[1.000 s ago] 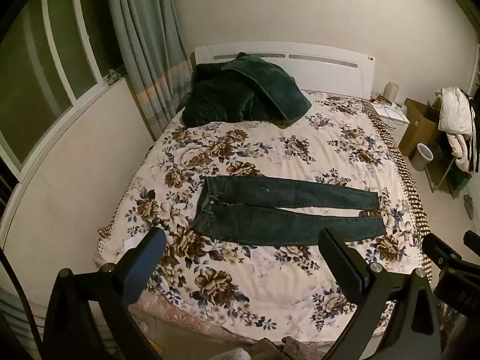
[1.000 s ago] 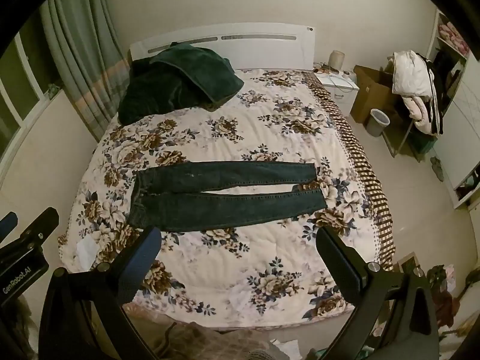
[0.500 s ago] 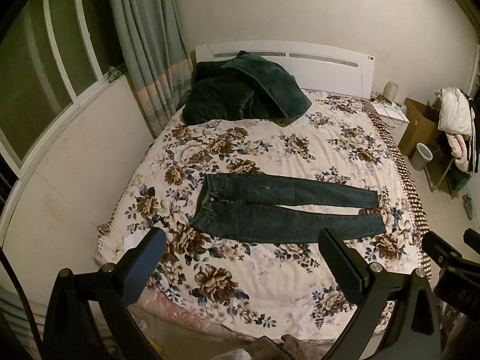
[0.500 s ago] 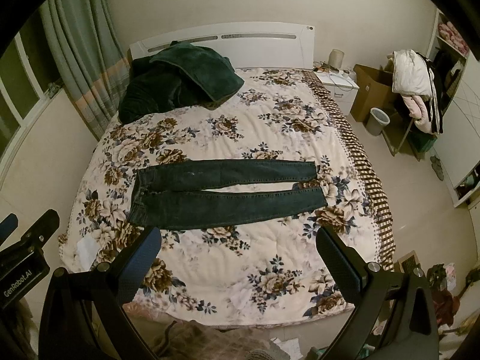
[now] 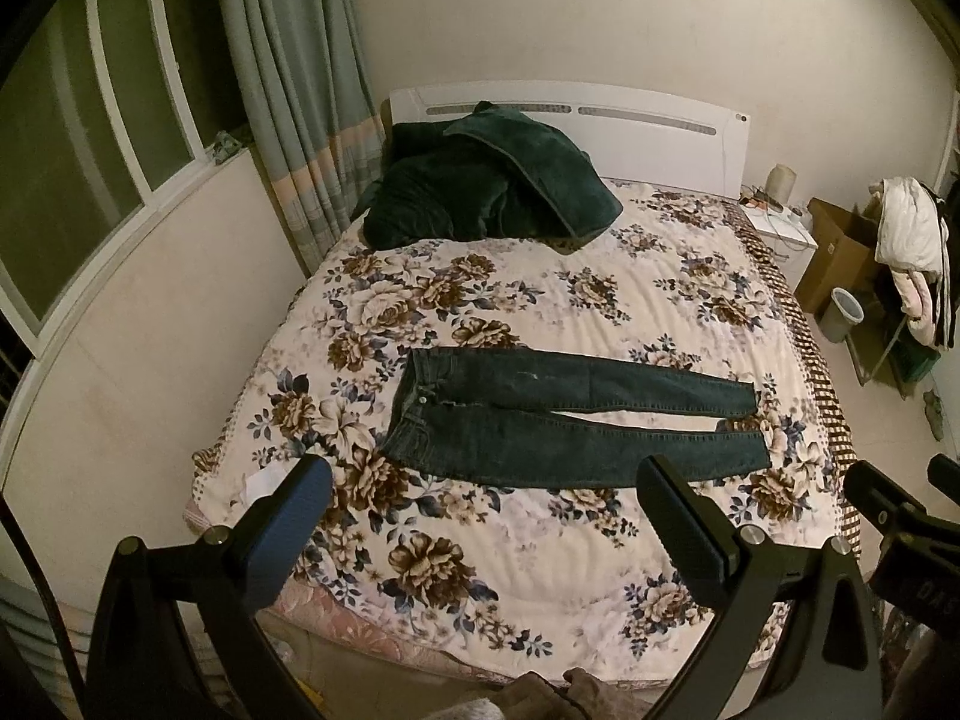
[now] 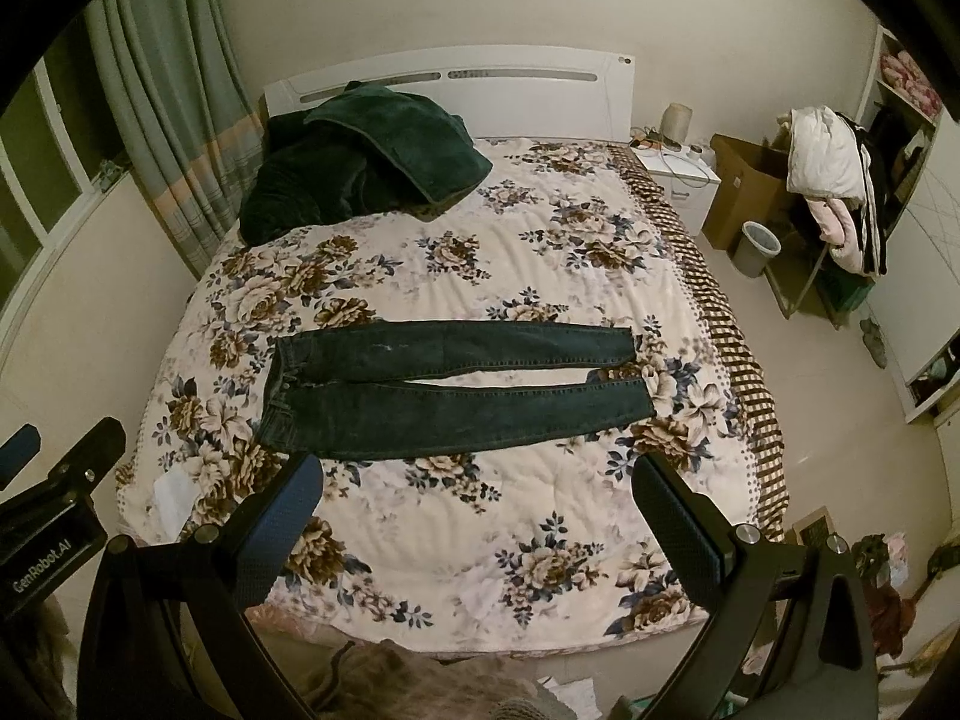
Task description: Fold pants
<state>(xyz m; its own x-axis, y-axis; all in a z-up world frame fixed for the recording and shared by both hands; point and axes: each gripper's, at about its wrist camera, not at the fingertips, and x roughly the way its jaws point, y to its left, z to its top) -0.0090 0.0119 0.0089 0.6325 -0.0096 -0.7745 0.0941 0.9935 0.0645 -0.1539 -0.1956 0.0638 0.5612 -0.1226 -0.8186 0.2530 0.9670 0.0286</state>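
Observation:
Dark blue jeans [image 5: 558, 420] lie flat across the floral bedspread [image 5: 540, 300], waist to the left, both legs stretched to the right; they also show in the right wrist view [image 6: 444, 390]. My left gripper [image 5: 480, 480] is open and empty, held high above the bed's near edge, well short of the jeans. My right gripper [image 6: 474, 474] is also open and empty, at about the same height and distance. Each gripper shows at the edge of the other's view: the right one [image 5: 900, 516] and the left one [image 6: 54, 468].
A dark green blanket [image 5: 486, 186] is heaped by the white headboard [image 5: 570, 114]. A wall, window and curtain [image 5: 288, 120] run along the bed's left. To the right are a nightstand [image 6: 678, 174], cardboard box [image 6: 744, 180], bin [image 6: 759, 246] and clothes rack [image 6: 840, 180].
Both views have drifted slightly; the jeans sit a little lower in the left wrist view. Both grippers stay open and the jeans have not moved.

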